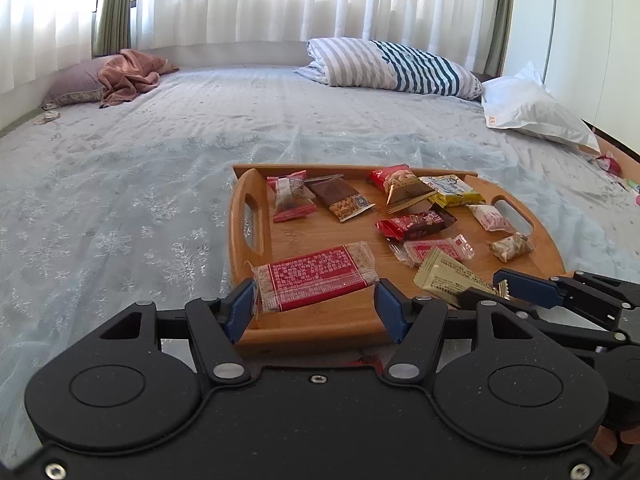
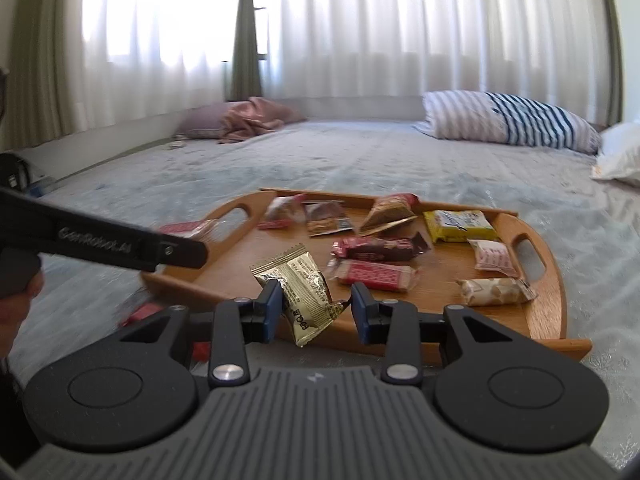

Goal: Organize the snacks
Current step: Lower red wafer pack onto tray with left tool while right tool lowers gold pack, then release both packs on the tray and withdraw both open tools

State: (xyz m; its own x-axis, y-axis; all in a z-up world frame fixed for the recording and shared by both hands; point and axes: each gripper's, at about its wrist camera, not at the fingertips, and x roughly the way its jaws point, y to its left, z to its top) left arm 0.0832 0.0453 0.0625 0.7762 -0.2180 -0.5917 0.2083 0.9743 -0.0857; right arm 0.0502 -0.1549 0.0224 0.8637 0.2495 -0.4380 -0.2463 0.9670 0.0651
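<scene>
We have the left gripper (image 1: 316,304) clamped on the red bar (image 1: 316,276) at the near rim of the tray (image 1: 344,328); our right gripper (image 2: 316,312) pinches the gold packet (image 2: 304,288) above that rim; other snacks (image 1: 416,226) lie across the tray

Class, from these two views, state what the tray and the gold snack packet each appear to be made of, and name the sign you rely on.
Tray: seemingly wood, perhaps bamboo, with a smooth satin finish; warm brown grain lines and cut-out handles show.
Gold snack packet: likely metallised plastic film; it glints, crinkles, and has a serrated sealed edge.
</scene>
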